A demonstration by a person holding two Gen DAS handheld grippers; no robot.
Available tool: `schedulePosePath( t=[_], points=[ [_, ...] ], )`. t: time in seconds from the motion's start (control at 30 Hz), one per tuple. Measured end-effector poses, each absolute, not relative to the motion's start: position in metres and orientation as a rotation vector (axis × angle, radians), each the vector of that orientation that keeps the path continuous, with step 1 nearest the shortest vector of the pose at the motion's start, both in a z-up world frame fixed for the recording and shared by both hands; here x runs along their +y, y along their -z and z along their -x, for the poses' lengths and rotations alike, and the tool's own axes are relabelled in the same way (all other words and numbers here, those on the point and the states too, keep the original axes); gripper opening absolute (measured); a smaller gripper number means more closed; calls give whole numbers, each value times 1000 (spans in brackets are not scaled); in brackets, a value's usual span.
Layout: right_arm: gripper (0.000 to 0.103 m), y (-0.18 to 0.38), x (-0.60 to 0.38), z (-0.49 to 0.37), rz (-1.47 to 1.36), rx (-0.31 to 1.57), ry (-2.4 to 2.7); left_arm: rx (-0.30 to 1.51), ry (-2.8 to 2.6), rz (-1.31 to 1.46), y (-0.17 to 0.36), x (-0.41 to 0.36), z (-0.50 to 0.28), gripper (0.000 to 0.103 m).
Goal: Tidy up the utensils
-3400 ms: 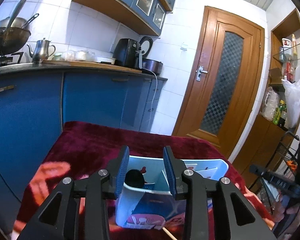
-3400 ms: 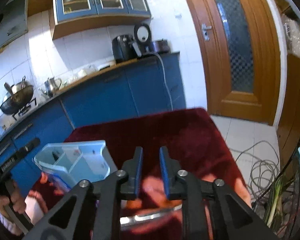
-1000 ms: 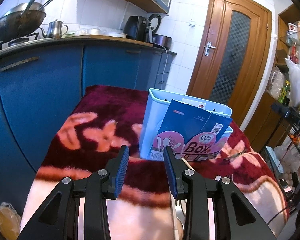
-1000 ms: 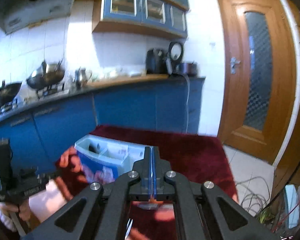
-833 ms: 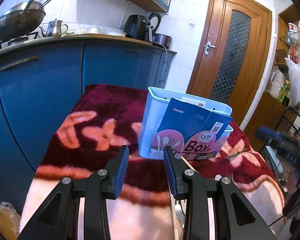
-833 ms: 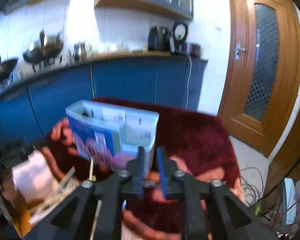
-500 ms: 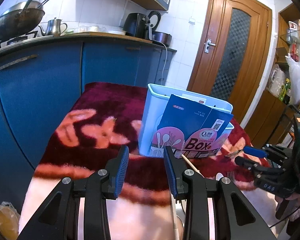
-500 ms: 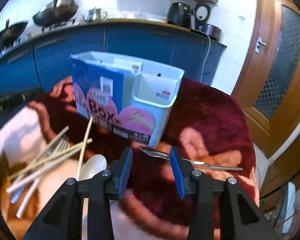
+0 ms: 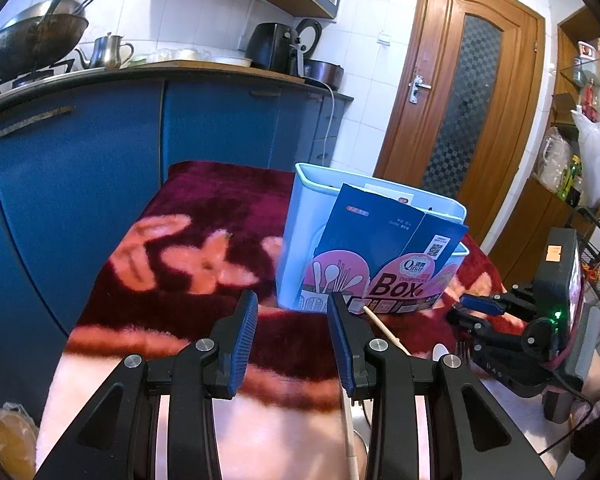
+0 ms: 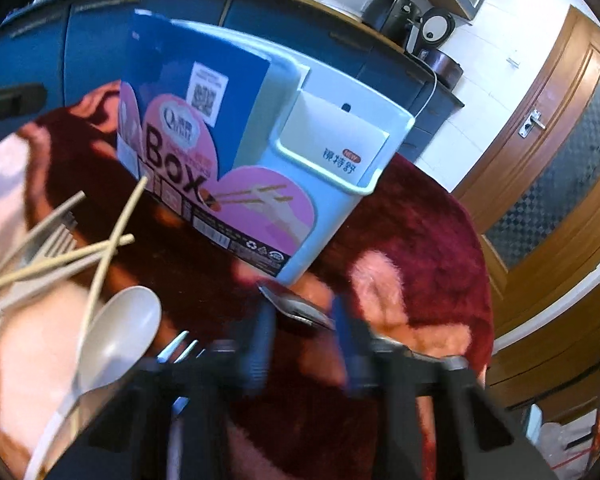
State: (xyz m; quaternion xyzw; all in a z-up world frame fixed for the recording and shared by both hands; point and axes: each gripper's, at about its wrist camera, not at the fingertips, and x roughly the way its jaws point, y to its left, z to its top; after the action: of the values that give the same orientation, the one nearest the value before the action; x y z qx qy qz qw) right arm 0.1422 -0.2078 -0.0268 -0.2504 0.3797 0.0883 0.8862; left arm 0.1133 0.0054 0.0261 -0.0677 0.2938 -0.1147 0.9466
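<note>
A light blue utensil box (image 9: 300, 240) with a blue and pink card sleeve stands on the red patterned blanket (image 9: 204, 224); it also shows in the right wrist view (image 10: 332, 184). My left gripper (image 9: 293, 340) is open and empty, held back from the box. My right gripper (image 10: 304, 344) is open, low over a metal spoon (image 10: 296, 306) that lies in front of the box, one finger on each side. Wooden chopsticks (image 10: 108, 236), a beige spoon (image 10: 116, 332) and a fork (image 10: 180, 346) lie left of it.
Blue kitchen cabinets (image 9: 100, 152) with a wok (image 9: 32, 40), kettle and appliances stand behind the table. A wooden door (image 9: 472, 92) is at the back right. My right gripper shows at the right in the left wrist view (image 9: 476, 312).
My right gripper has opened and dropped low toward the table, down around the metal spoon in front of the box. My left gripper has stayed open and nearly still.
</note>
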Motion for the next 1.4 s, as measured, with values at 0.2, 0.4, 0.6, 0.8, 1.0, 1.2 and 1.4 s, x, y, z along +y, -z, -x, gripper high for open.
schedulePosePath(
  t=[0.2, 0.4, 0.6, 0.8, 1.0, 1.2, 1.4],
  points=[
    [12, 10, -203, -124, 595, 651, -143, 599, 232, 138, -26, 5, -113, 37],
    [5, -31, -225, -106, 544, 479, -28, 596, 232, 140, -25, 5, -113, 37],
    [3, -82, -254, -100, 424, 343, 66, 593, 233, 141, -25, 4, -113, 37],
    [3, -119, -263, -100, 307, 328, 29, 596, 230, 148, -24, 4, -113, 37],
    [3, -147, -255, -97, 192, 323, -53, 602, 228, 161, -24, 6, -113, 37],
    [3, -177, -245, -93, 82, 297, -136, 603, 228, 170, -22, 8, -114, 37],
    [3, -181, -225, -106, 15, 302, -197, 603, 226, 175, -21, 9, -114, 37]
  ],
)
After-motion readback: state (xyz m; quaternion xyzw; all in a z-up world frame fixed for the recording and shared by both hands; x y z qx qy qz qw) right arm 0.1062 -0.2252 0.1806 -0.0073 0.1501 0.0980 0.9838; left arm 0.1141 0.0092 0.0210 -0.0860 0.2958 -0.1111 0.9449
